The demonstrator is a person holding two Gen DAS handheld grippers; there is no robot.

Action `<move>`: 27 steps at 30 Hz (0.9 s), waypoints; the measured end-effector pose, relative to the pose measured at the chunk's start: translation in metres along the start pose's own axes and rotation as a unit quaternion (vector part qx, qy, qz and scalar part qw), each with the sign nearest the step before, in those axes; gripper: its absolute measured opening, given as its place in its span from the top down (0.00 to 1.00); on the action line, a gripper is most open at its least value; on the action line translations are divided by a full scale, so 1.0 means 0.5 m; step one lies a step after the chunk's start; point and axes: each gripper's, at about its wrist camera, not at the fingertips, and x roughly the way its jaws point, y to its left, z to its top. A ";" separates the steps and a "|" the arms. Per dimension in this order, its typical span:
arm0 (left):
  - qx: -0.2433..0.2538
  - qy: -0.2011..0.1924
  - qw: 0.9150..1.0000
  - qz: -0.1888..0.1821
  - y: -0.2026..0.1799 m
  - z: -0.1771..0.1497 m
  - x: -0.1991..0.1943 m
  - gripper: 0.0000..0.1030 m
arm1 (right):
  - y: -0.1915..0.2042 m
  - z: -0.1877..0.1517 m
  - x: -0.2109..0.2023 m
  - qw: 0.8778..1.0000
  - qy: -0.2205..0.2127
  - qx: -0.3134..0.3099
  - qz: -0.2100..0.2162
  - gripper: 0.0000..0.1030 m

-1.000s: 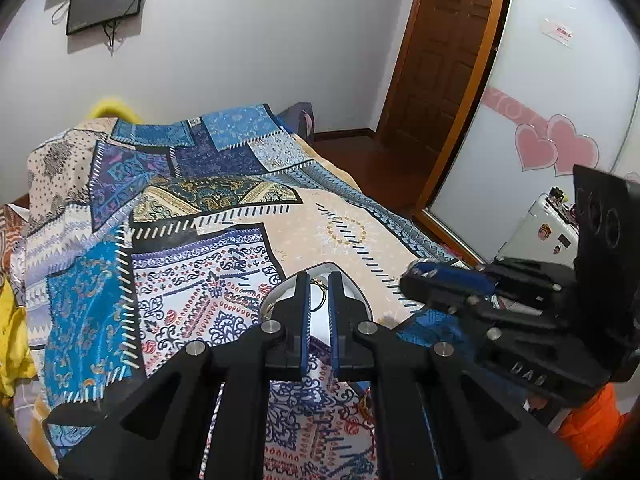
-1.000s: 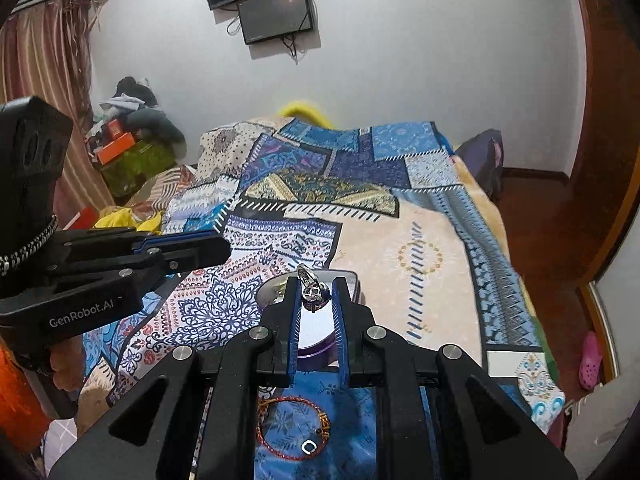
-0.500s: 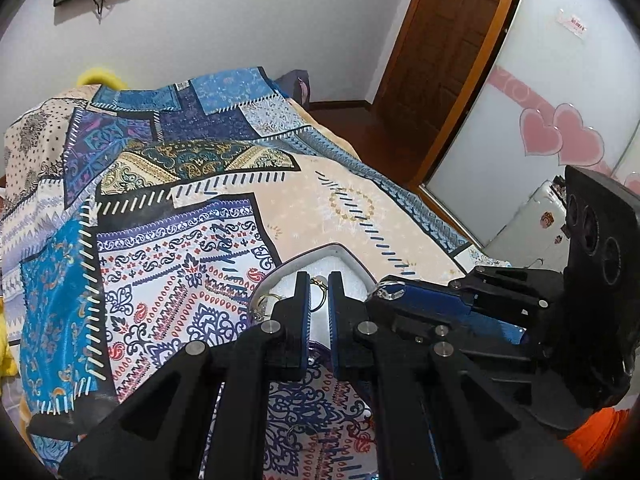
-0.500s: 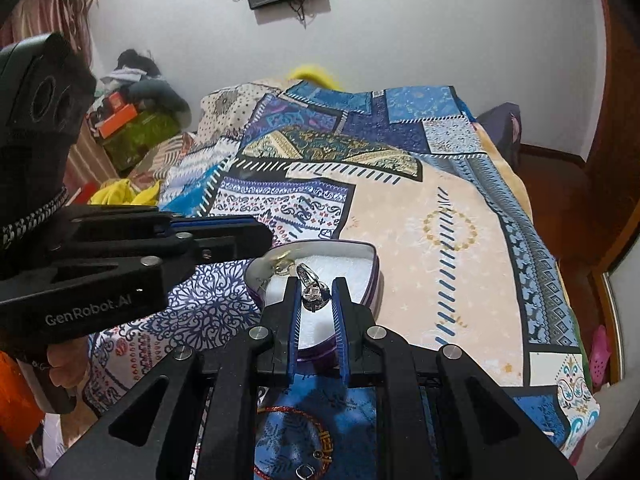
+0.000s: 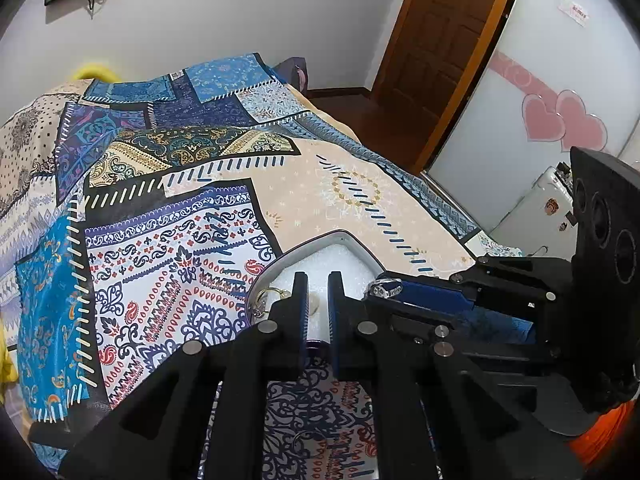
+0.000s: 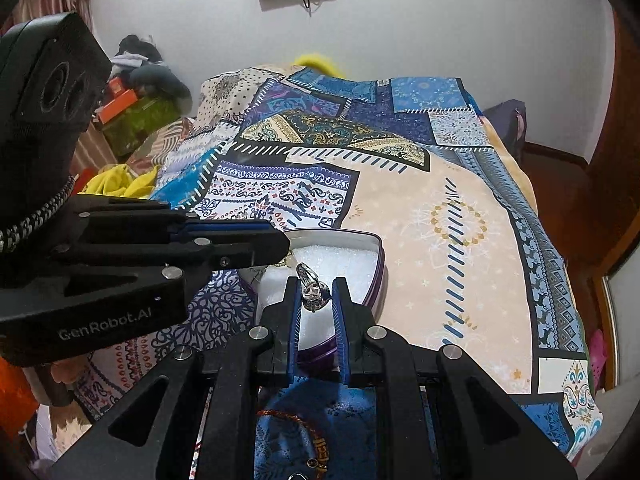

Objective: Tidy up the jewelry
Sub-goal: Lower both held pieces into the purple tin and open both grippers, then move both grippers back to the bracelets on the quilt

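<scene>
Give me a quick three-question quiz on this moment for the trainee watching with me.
1. True or false: the right gripper has a silver ring between its jaws.
2. The ring is over which thing? A) the heart-shaped box with white padding B) the red bracelet C) the bare bedspread
3. Fill in: a gold ring already lies in the box, on the ____ side in the left wrist view.

Key: 1 true; 2 A; 3 left.
</scene>
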 end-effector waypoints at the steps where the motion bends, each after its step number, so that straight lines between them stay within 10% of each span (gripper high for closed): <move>1: -0.001 0.000 1.000 0.001 0.000 0.000 -0.001 0.94 | 0.000 0.001 0.001 1.000 0.001 0.000 0.001 0.86; 27: 0.022 -0.039 0.998 0.049 -0.046 -0.038 -0.155 0.86 | 0.014 -0.011 -0.123 0.999 -0.029 0.018 -0.023 0.79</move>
